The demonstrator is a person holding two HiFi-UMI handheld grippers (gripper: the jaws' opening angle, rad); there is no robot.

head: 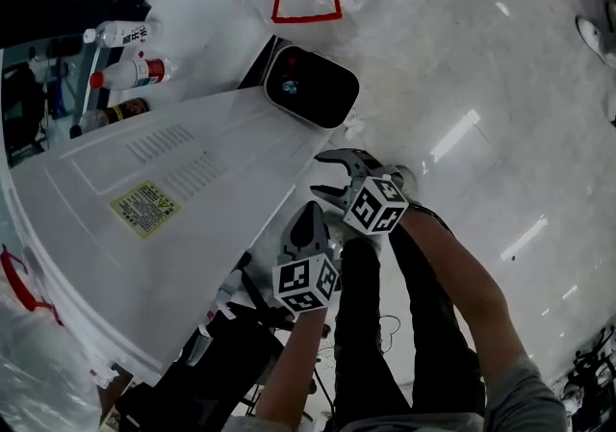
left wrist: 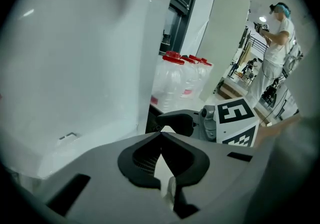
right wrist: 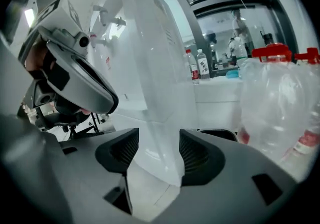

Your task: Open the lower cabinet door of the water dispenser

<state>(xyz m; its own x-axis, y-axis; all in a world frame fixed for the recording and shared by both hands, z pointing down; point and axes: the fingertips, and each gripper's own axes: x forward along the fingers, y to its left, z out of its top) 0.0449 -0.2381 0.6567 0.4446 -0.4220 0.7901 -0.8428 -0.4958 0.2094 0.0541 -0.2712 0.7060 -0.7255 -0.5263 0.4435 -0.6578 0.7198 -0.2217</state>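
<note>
While the left hand-held gripper (left wrist: 161, 133) has its jaws together (nothing between them), the right hand-held gripper (right wrist: 159, 140) has them apart, a white corner of the water dispenser (head: 144, 228) showing between them; the dispenser fills the head view's left half.

water dispenser (head: 164, 228) left | right gripper (head: 332, 177) just beside | bottles (head: 125, 69) behind it
</note>
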